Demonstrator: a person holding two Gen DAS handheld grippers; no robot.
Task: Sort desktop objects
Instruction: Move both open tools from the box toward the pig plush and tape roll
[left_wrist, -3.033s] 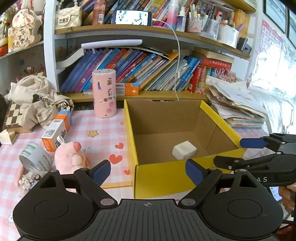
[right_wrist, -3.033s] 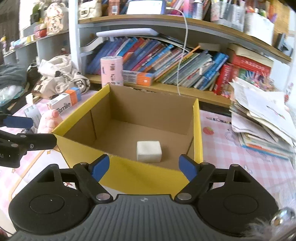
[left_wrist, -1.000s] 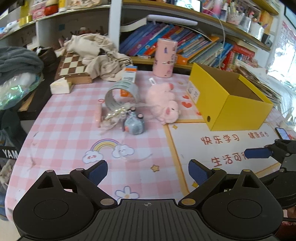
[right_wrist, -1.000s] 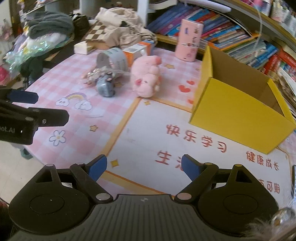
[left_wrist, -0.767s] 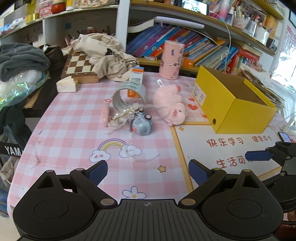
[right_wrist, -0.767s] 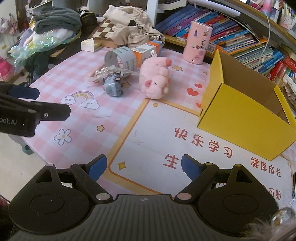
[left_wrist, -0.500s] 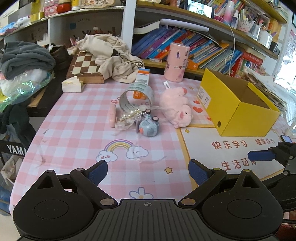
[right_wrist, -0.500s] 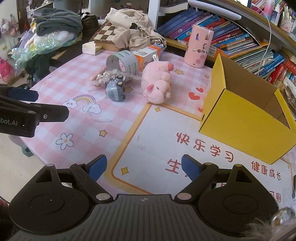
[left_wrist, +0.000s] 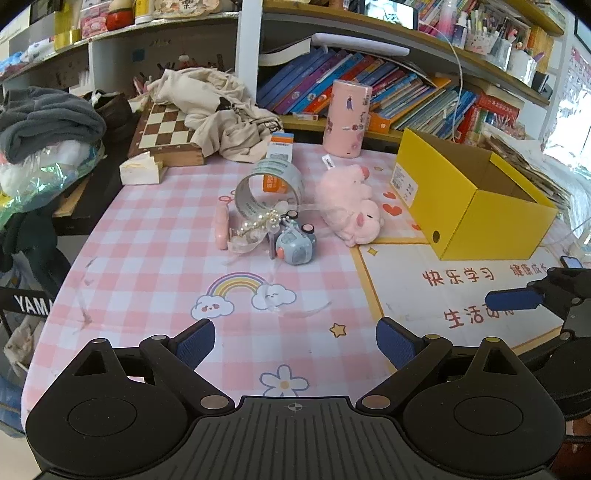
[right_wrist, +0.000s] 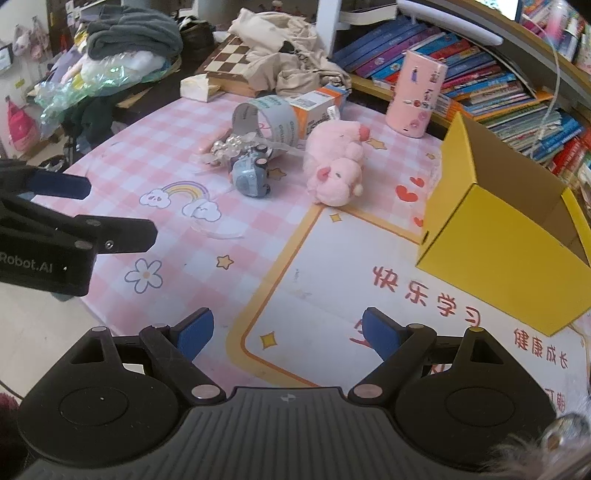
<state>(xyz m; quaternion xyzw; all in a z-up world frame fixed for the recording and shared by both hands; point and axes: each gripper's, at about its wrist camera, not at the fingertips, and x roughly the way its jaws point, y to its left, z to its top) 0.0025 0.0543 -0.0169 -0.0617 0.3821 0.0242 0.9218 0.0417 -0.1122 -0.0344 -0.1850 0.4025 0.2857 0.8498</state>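
Observation:
A yellow cardboard box (left_wrist: 476, 206) (right_wrist: 506, 254) stands open on the right of the pink checked table. Left of it lie a pink plush pig (left_wrist: 351, 206) (right_wrist: 336, 166), a small blue toy car (left_wrist: 295, 245) (right_wrist: 251, 175), a pearl hair clip (left_wrist: 258, 225), a tape roll (left_wrist: 269, 188) (right_wrist: 266, 118) and an orange-white carton (right_wrist: 317, 105). My left gripper (left_wrist: 295, 341) is open and empty, well short of the car. My right gripper (right_wrist: 282, 332) is open and empty over the white mat.
A pink cylinder (left_wrist: 347, 118) stands at the back by the bookshelf. A chessboard (left_wrist: 166, 129), beige cloth (left_wrist: 218, 107) and tissue box (left_wrist: 140, 171) crowd the back left. Clothes and bags (left_wrist: 40, 147) lie off the table's left edge. A phone (left_wrist: 570, 262) lies far right.
Both grippers have pulled back from the yellow box, away from the shelf, and now take in the whole table. Over the last second both views drifted slightly left. Both stay open.

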